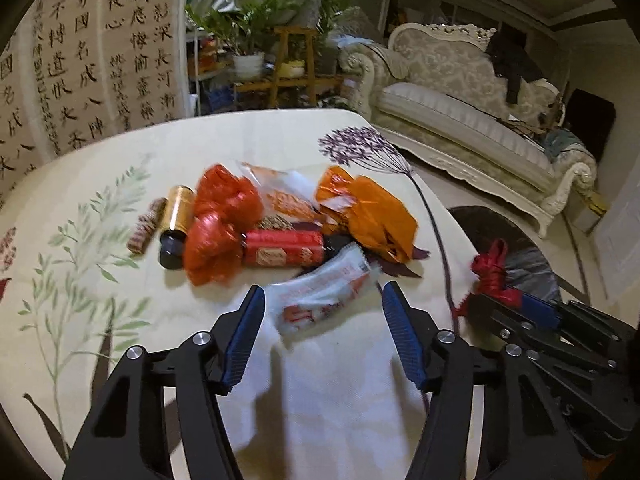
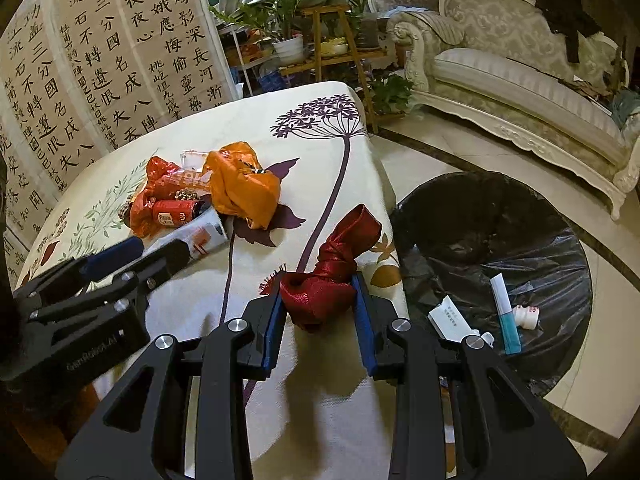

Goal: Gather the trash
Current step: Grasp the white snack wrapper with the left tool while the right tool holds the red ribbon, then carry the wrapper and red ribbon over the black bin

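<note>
A pile of trash lies on the floral tablecloth (image 1: pixel 120 208): red crumpled wrappers (image 1: pixel 216 224), an orange bag (image 1: pixel 368 208), a red cylinder pack (image 1: pixel 284 248), a gold-and-black bottle (image 1: pixel 176 224) and a white-red wrapper (image 1: pixel 320 296). My left gripper (image 1: pixel 322 320) is open, its fingers either side of the white-red wrapper's near end. My right gripper (image 2: pixel 318 312) is shut on a knotted red ribbon (image 2: pixel 336 264) near the table's right edge; it also shows in the left wrist view (image 1: pixel 496 276). A bin lined with a black bag (image 2: pixel 500 248) stands on the floor beside the table.
The bin holds a white carton (image 2: pixel 448 318), a teal-white tube (image 2: pixel 506 316) and a small white bottle (image 2: pixel 528 316). A cream sofa (image 2: pixel 520 80) stands beyond the bin. A calligraphy screen (image 2: pixel 100 72) and potted plants (image 2: pixel 288 20) stand behind the table.
</note>
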A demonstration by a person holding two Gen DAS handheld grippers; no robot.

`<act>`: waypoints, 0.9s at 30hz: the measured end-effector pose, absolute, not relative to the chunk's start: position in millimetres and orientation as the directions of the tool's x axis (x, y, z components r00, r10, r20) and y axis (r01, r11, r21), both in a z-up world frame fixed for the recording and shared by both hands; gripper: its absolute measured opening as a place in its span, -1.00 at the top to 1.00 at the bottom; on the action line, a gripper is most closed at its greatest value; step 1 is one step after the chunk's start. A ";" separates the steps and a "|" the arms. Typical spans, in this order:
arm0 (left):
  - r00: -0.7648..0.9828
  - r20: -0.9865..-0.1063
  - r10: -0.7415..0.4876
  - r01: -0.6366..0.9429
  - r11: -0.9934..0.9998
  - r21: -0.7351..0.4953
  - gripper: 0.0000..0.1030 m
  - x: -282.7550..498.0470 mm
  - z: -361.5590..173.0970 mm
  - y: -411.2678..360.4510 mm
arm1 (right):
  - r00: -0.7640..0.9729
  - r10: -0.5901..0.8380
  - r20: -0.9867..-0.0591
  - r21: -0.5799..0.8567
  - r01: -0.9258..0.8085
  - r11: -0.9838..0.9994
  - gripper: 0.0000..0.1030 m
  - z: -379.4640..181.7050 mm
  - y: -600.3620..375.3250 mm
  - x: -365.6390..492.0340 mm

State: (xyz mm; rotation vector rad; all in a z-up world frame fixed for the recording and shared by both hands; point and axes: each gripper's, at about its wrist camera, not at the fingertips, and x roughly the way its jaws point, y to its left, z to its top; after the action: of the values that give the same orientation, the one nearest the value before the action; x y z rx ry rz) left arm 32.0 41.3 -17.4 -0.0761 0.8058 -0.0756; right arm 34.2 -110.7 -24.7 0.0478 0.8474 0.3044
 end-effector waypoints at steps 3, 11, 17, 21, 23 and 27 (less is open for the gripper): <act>0.691 -0.717 -0.092 0.043 0.995 -0.086 -0.31 39.0 -19.9 45.6 | 0.622 0.287 -0.729 0.165 -0.247 0.955 0.41 -24.0 -109.8 34.4; 0.621 -0.772 -0.136 0.109 0.990 -0.087 0.14 51.5 -33.9 42.4 | 0.620 0.289 -0.730 0.165 -0.250 0.954 0.41 -23.4 -108.7 34.3; 0.622 -0.772 -0.133 0.138 0.989 -0.059 0.63 47.0 -34.3 36.6 | 0.616 0.284 -0.735 0.164 -0.246 0.955 0.41 -24.2 -107.9 34.3; 0.625 -0.768 -0.136 0.139 0.988 -0.062 0.87 43.2 -34.0 37.2 | 0.615 0.284 -0.736 0.164 -0.245 0.955 0.41 -25.1 -109.5 34.2; 0.628 -0.764 -0.145 0.144 0.987 -0.069 0.92 40.4 -33.4 37.8 | 0.615 0.284 -0.735 0.164 -0.245 0.955 0.41 -25.1 -109.7 33.9; 0.630 -0.761 -0.155 0.140 0.987 -0.085 0.95 34.2 -32.0 39.8 | 0.615 0.285 -0.735 0.164 -0.246 0.955 0.41 -25.0 -109.4 33.7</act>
State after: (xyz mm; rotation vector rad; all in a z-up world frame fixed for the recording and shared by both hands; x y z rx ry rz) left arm 34.2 39.8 -32.0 -0.0181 0.8731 -0.1687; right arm 33.7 -109.4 -25.0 0.0484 0.8555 0.3058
